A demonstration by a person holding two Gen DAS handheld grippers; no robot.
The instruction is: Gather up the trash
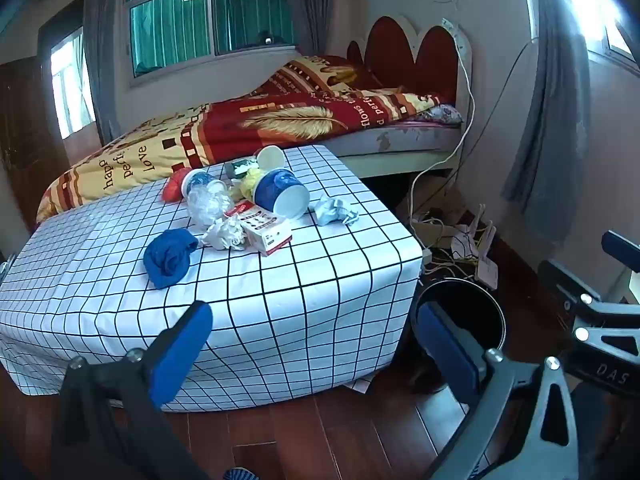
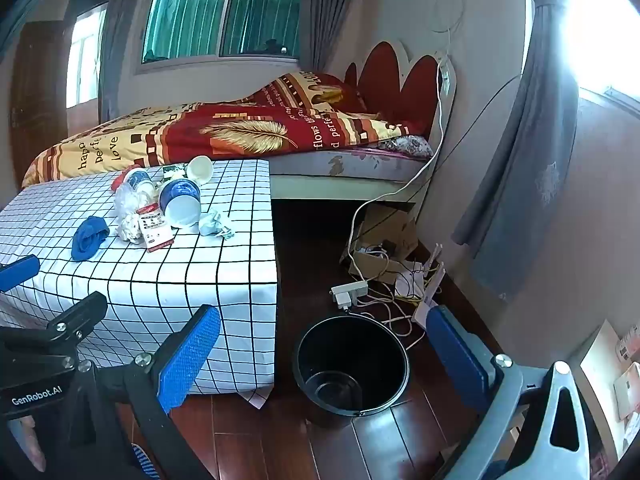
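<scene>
Left hand-held gripper [image 1: 316, 344] released, empty; right hand-held gripper [image 2: 324, 356] released, empty. Trash pile [image 1: 248, 208] mid-bench [image 1: 280, 312]; black bin [image 2: 352, 364] on floor at bench's 4 o'clock.

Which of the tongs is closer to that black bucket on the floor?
Right. The right tongs hover open just over the black bucket; the left tongs face the table beside it.

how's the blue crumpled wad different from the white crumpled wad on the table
The blue wad is dark blue and looks like soft cloth; the white wad is pale and looks like crinkled tissue or plastic. The blue wad lies alone nearer the table edge; the white wad presses against the small carton. Both are crumpled and ungrasped.
</scene>
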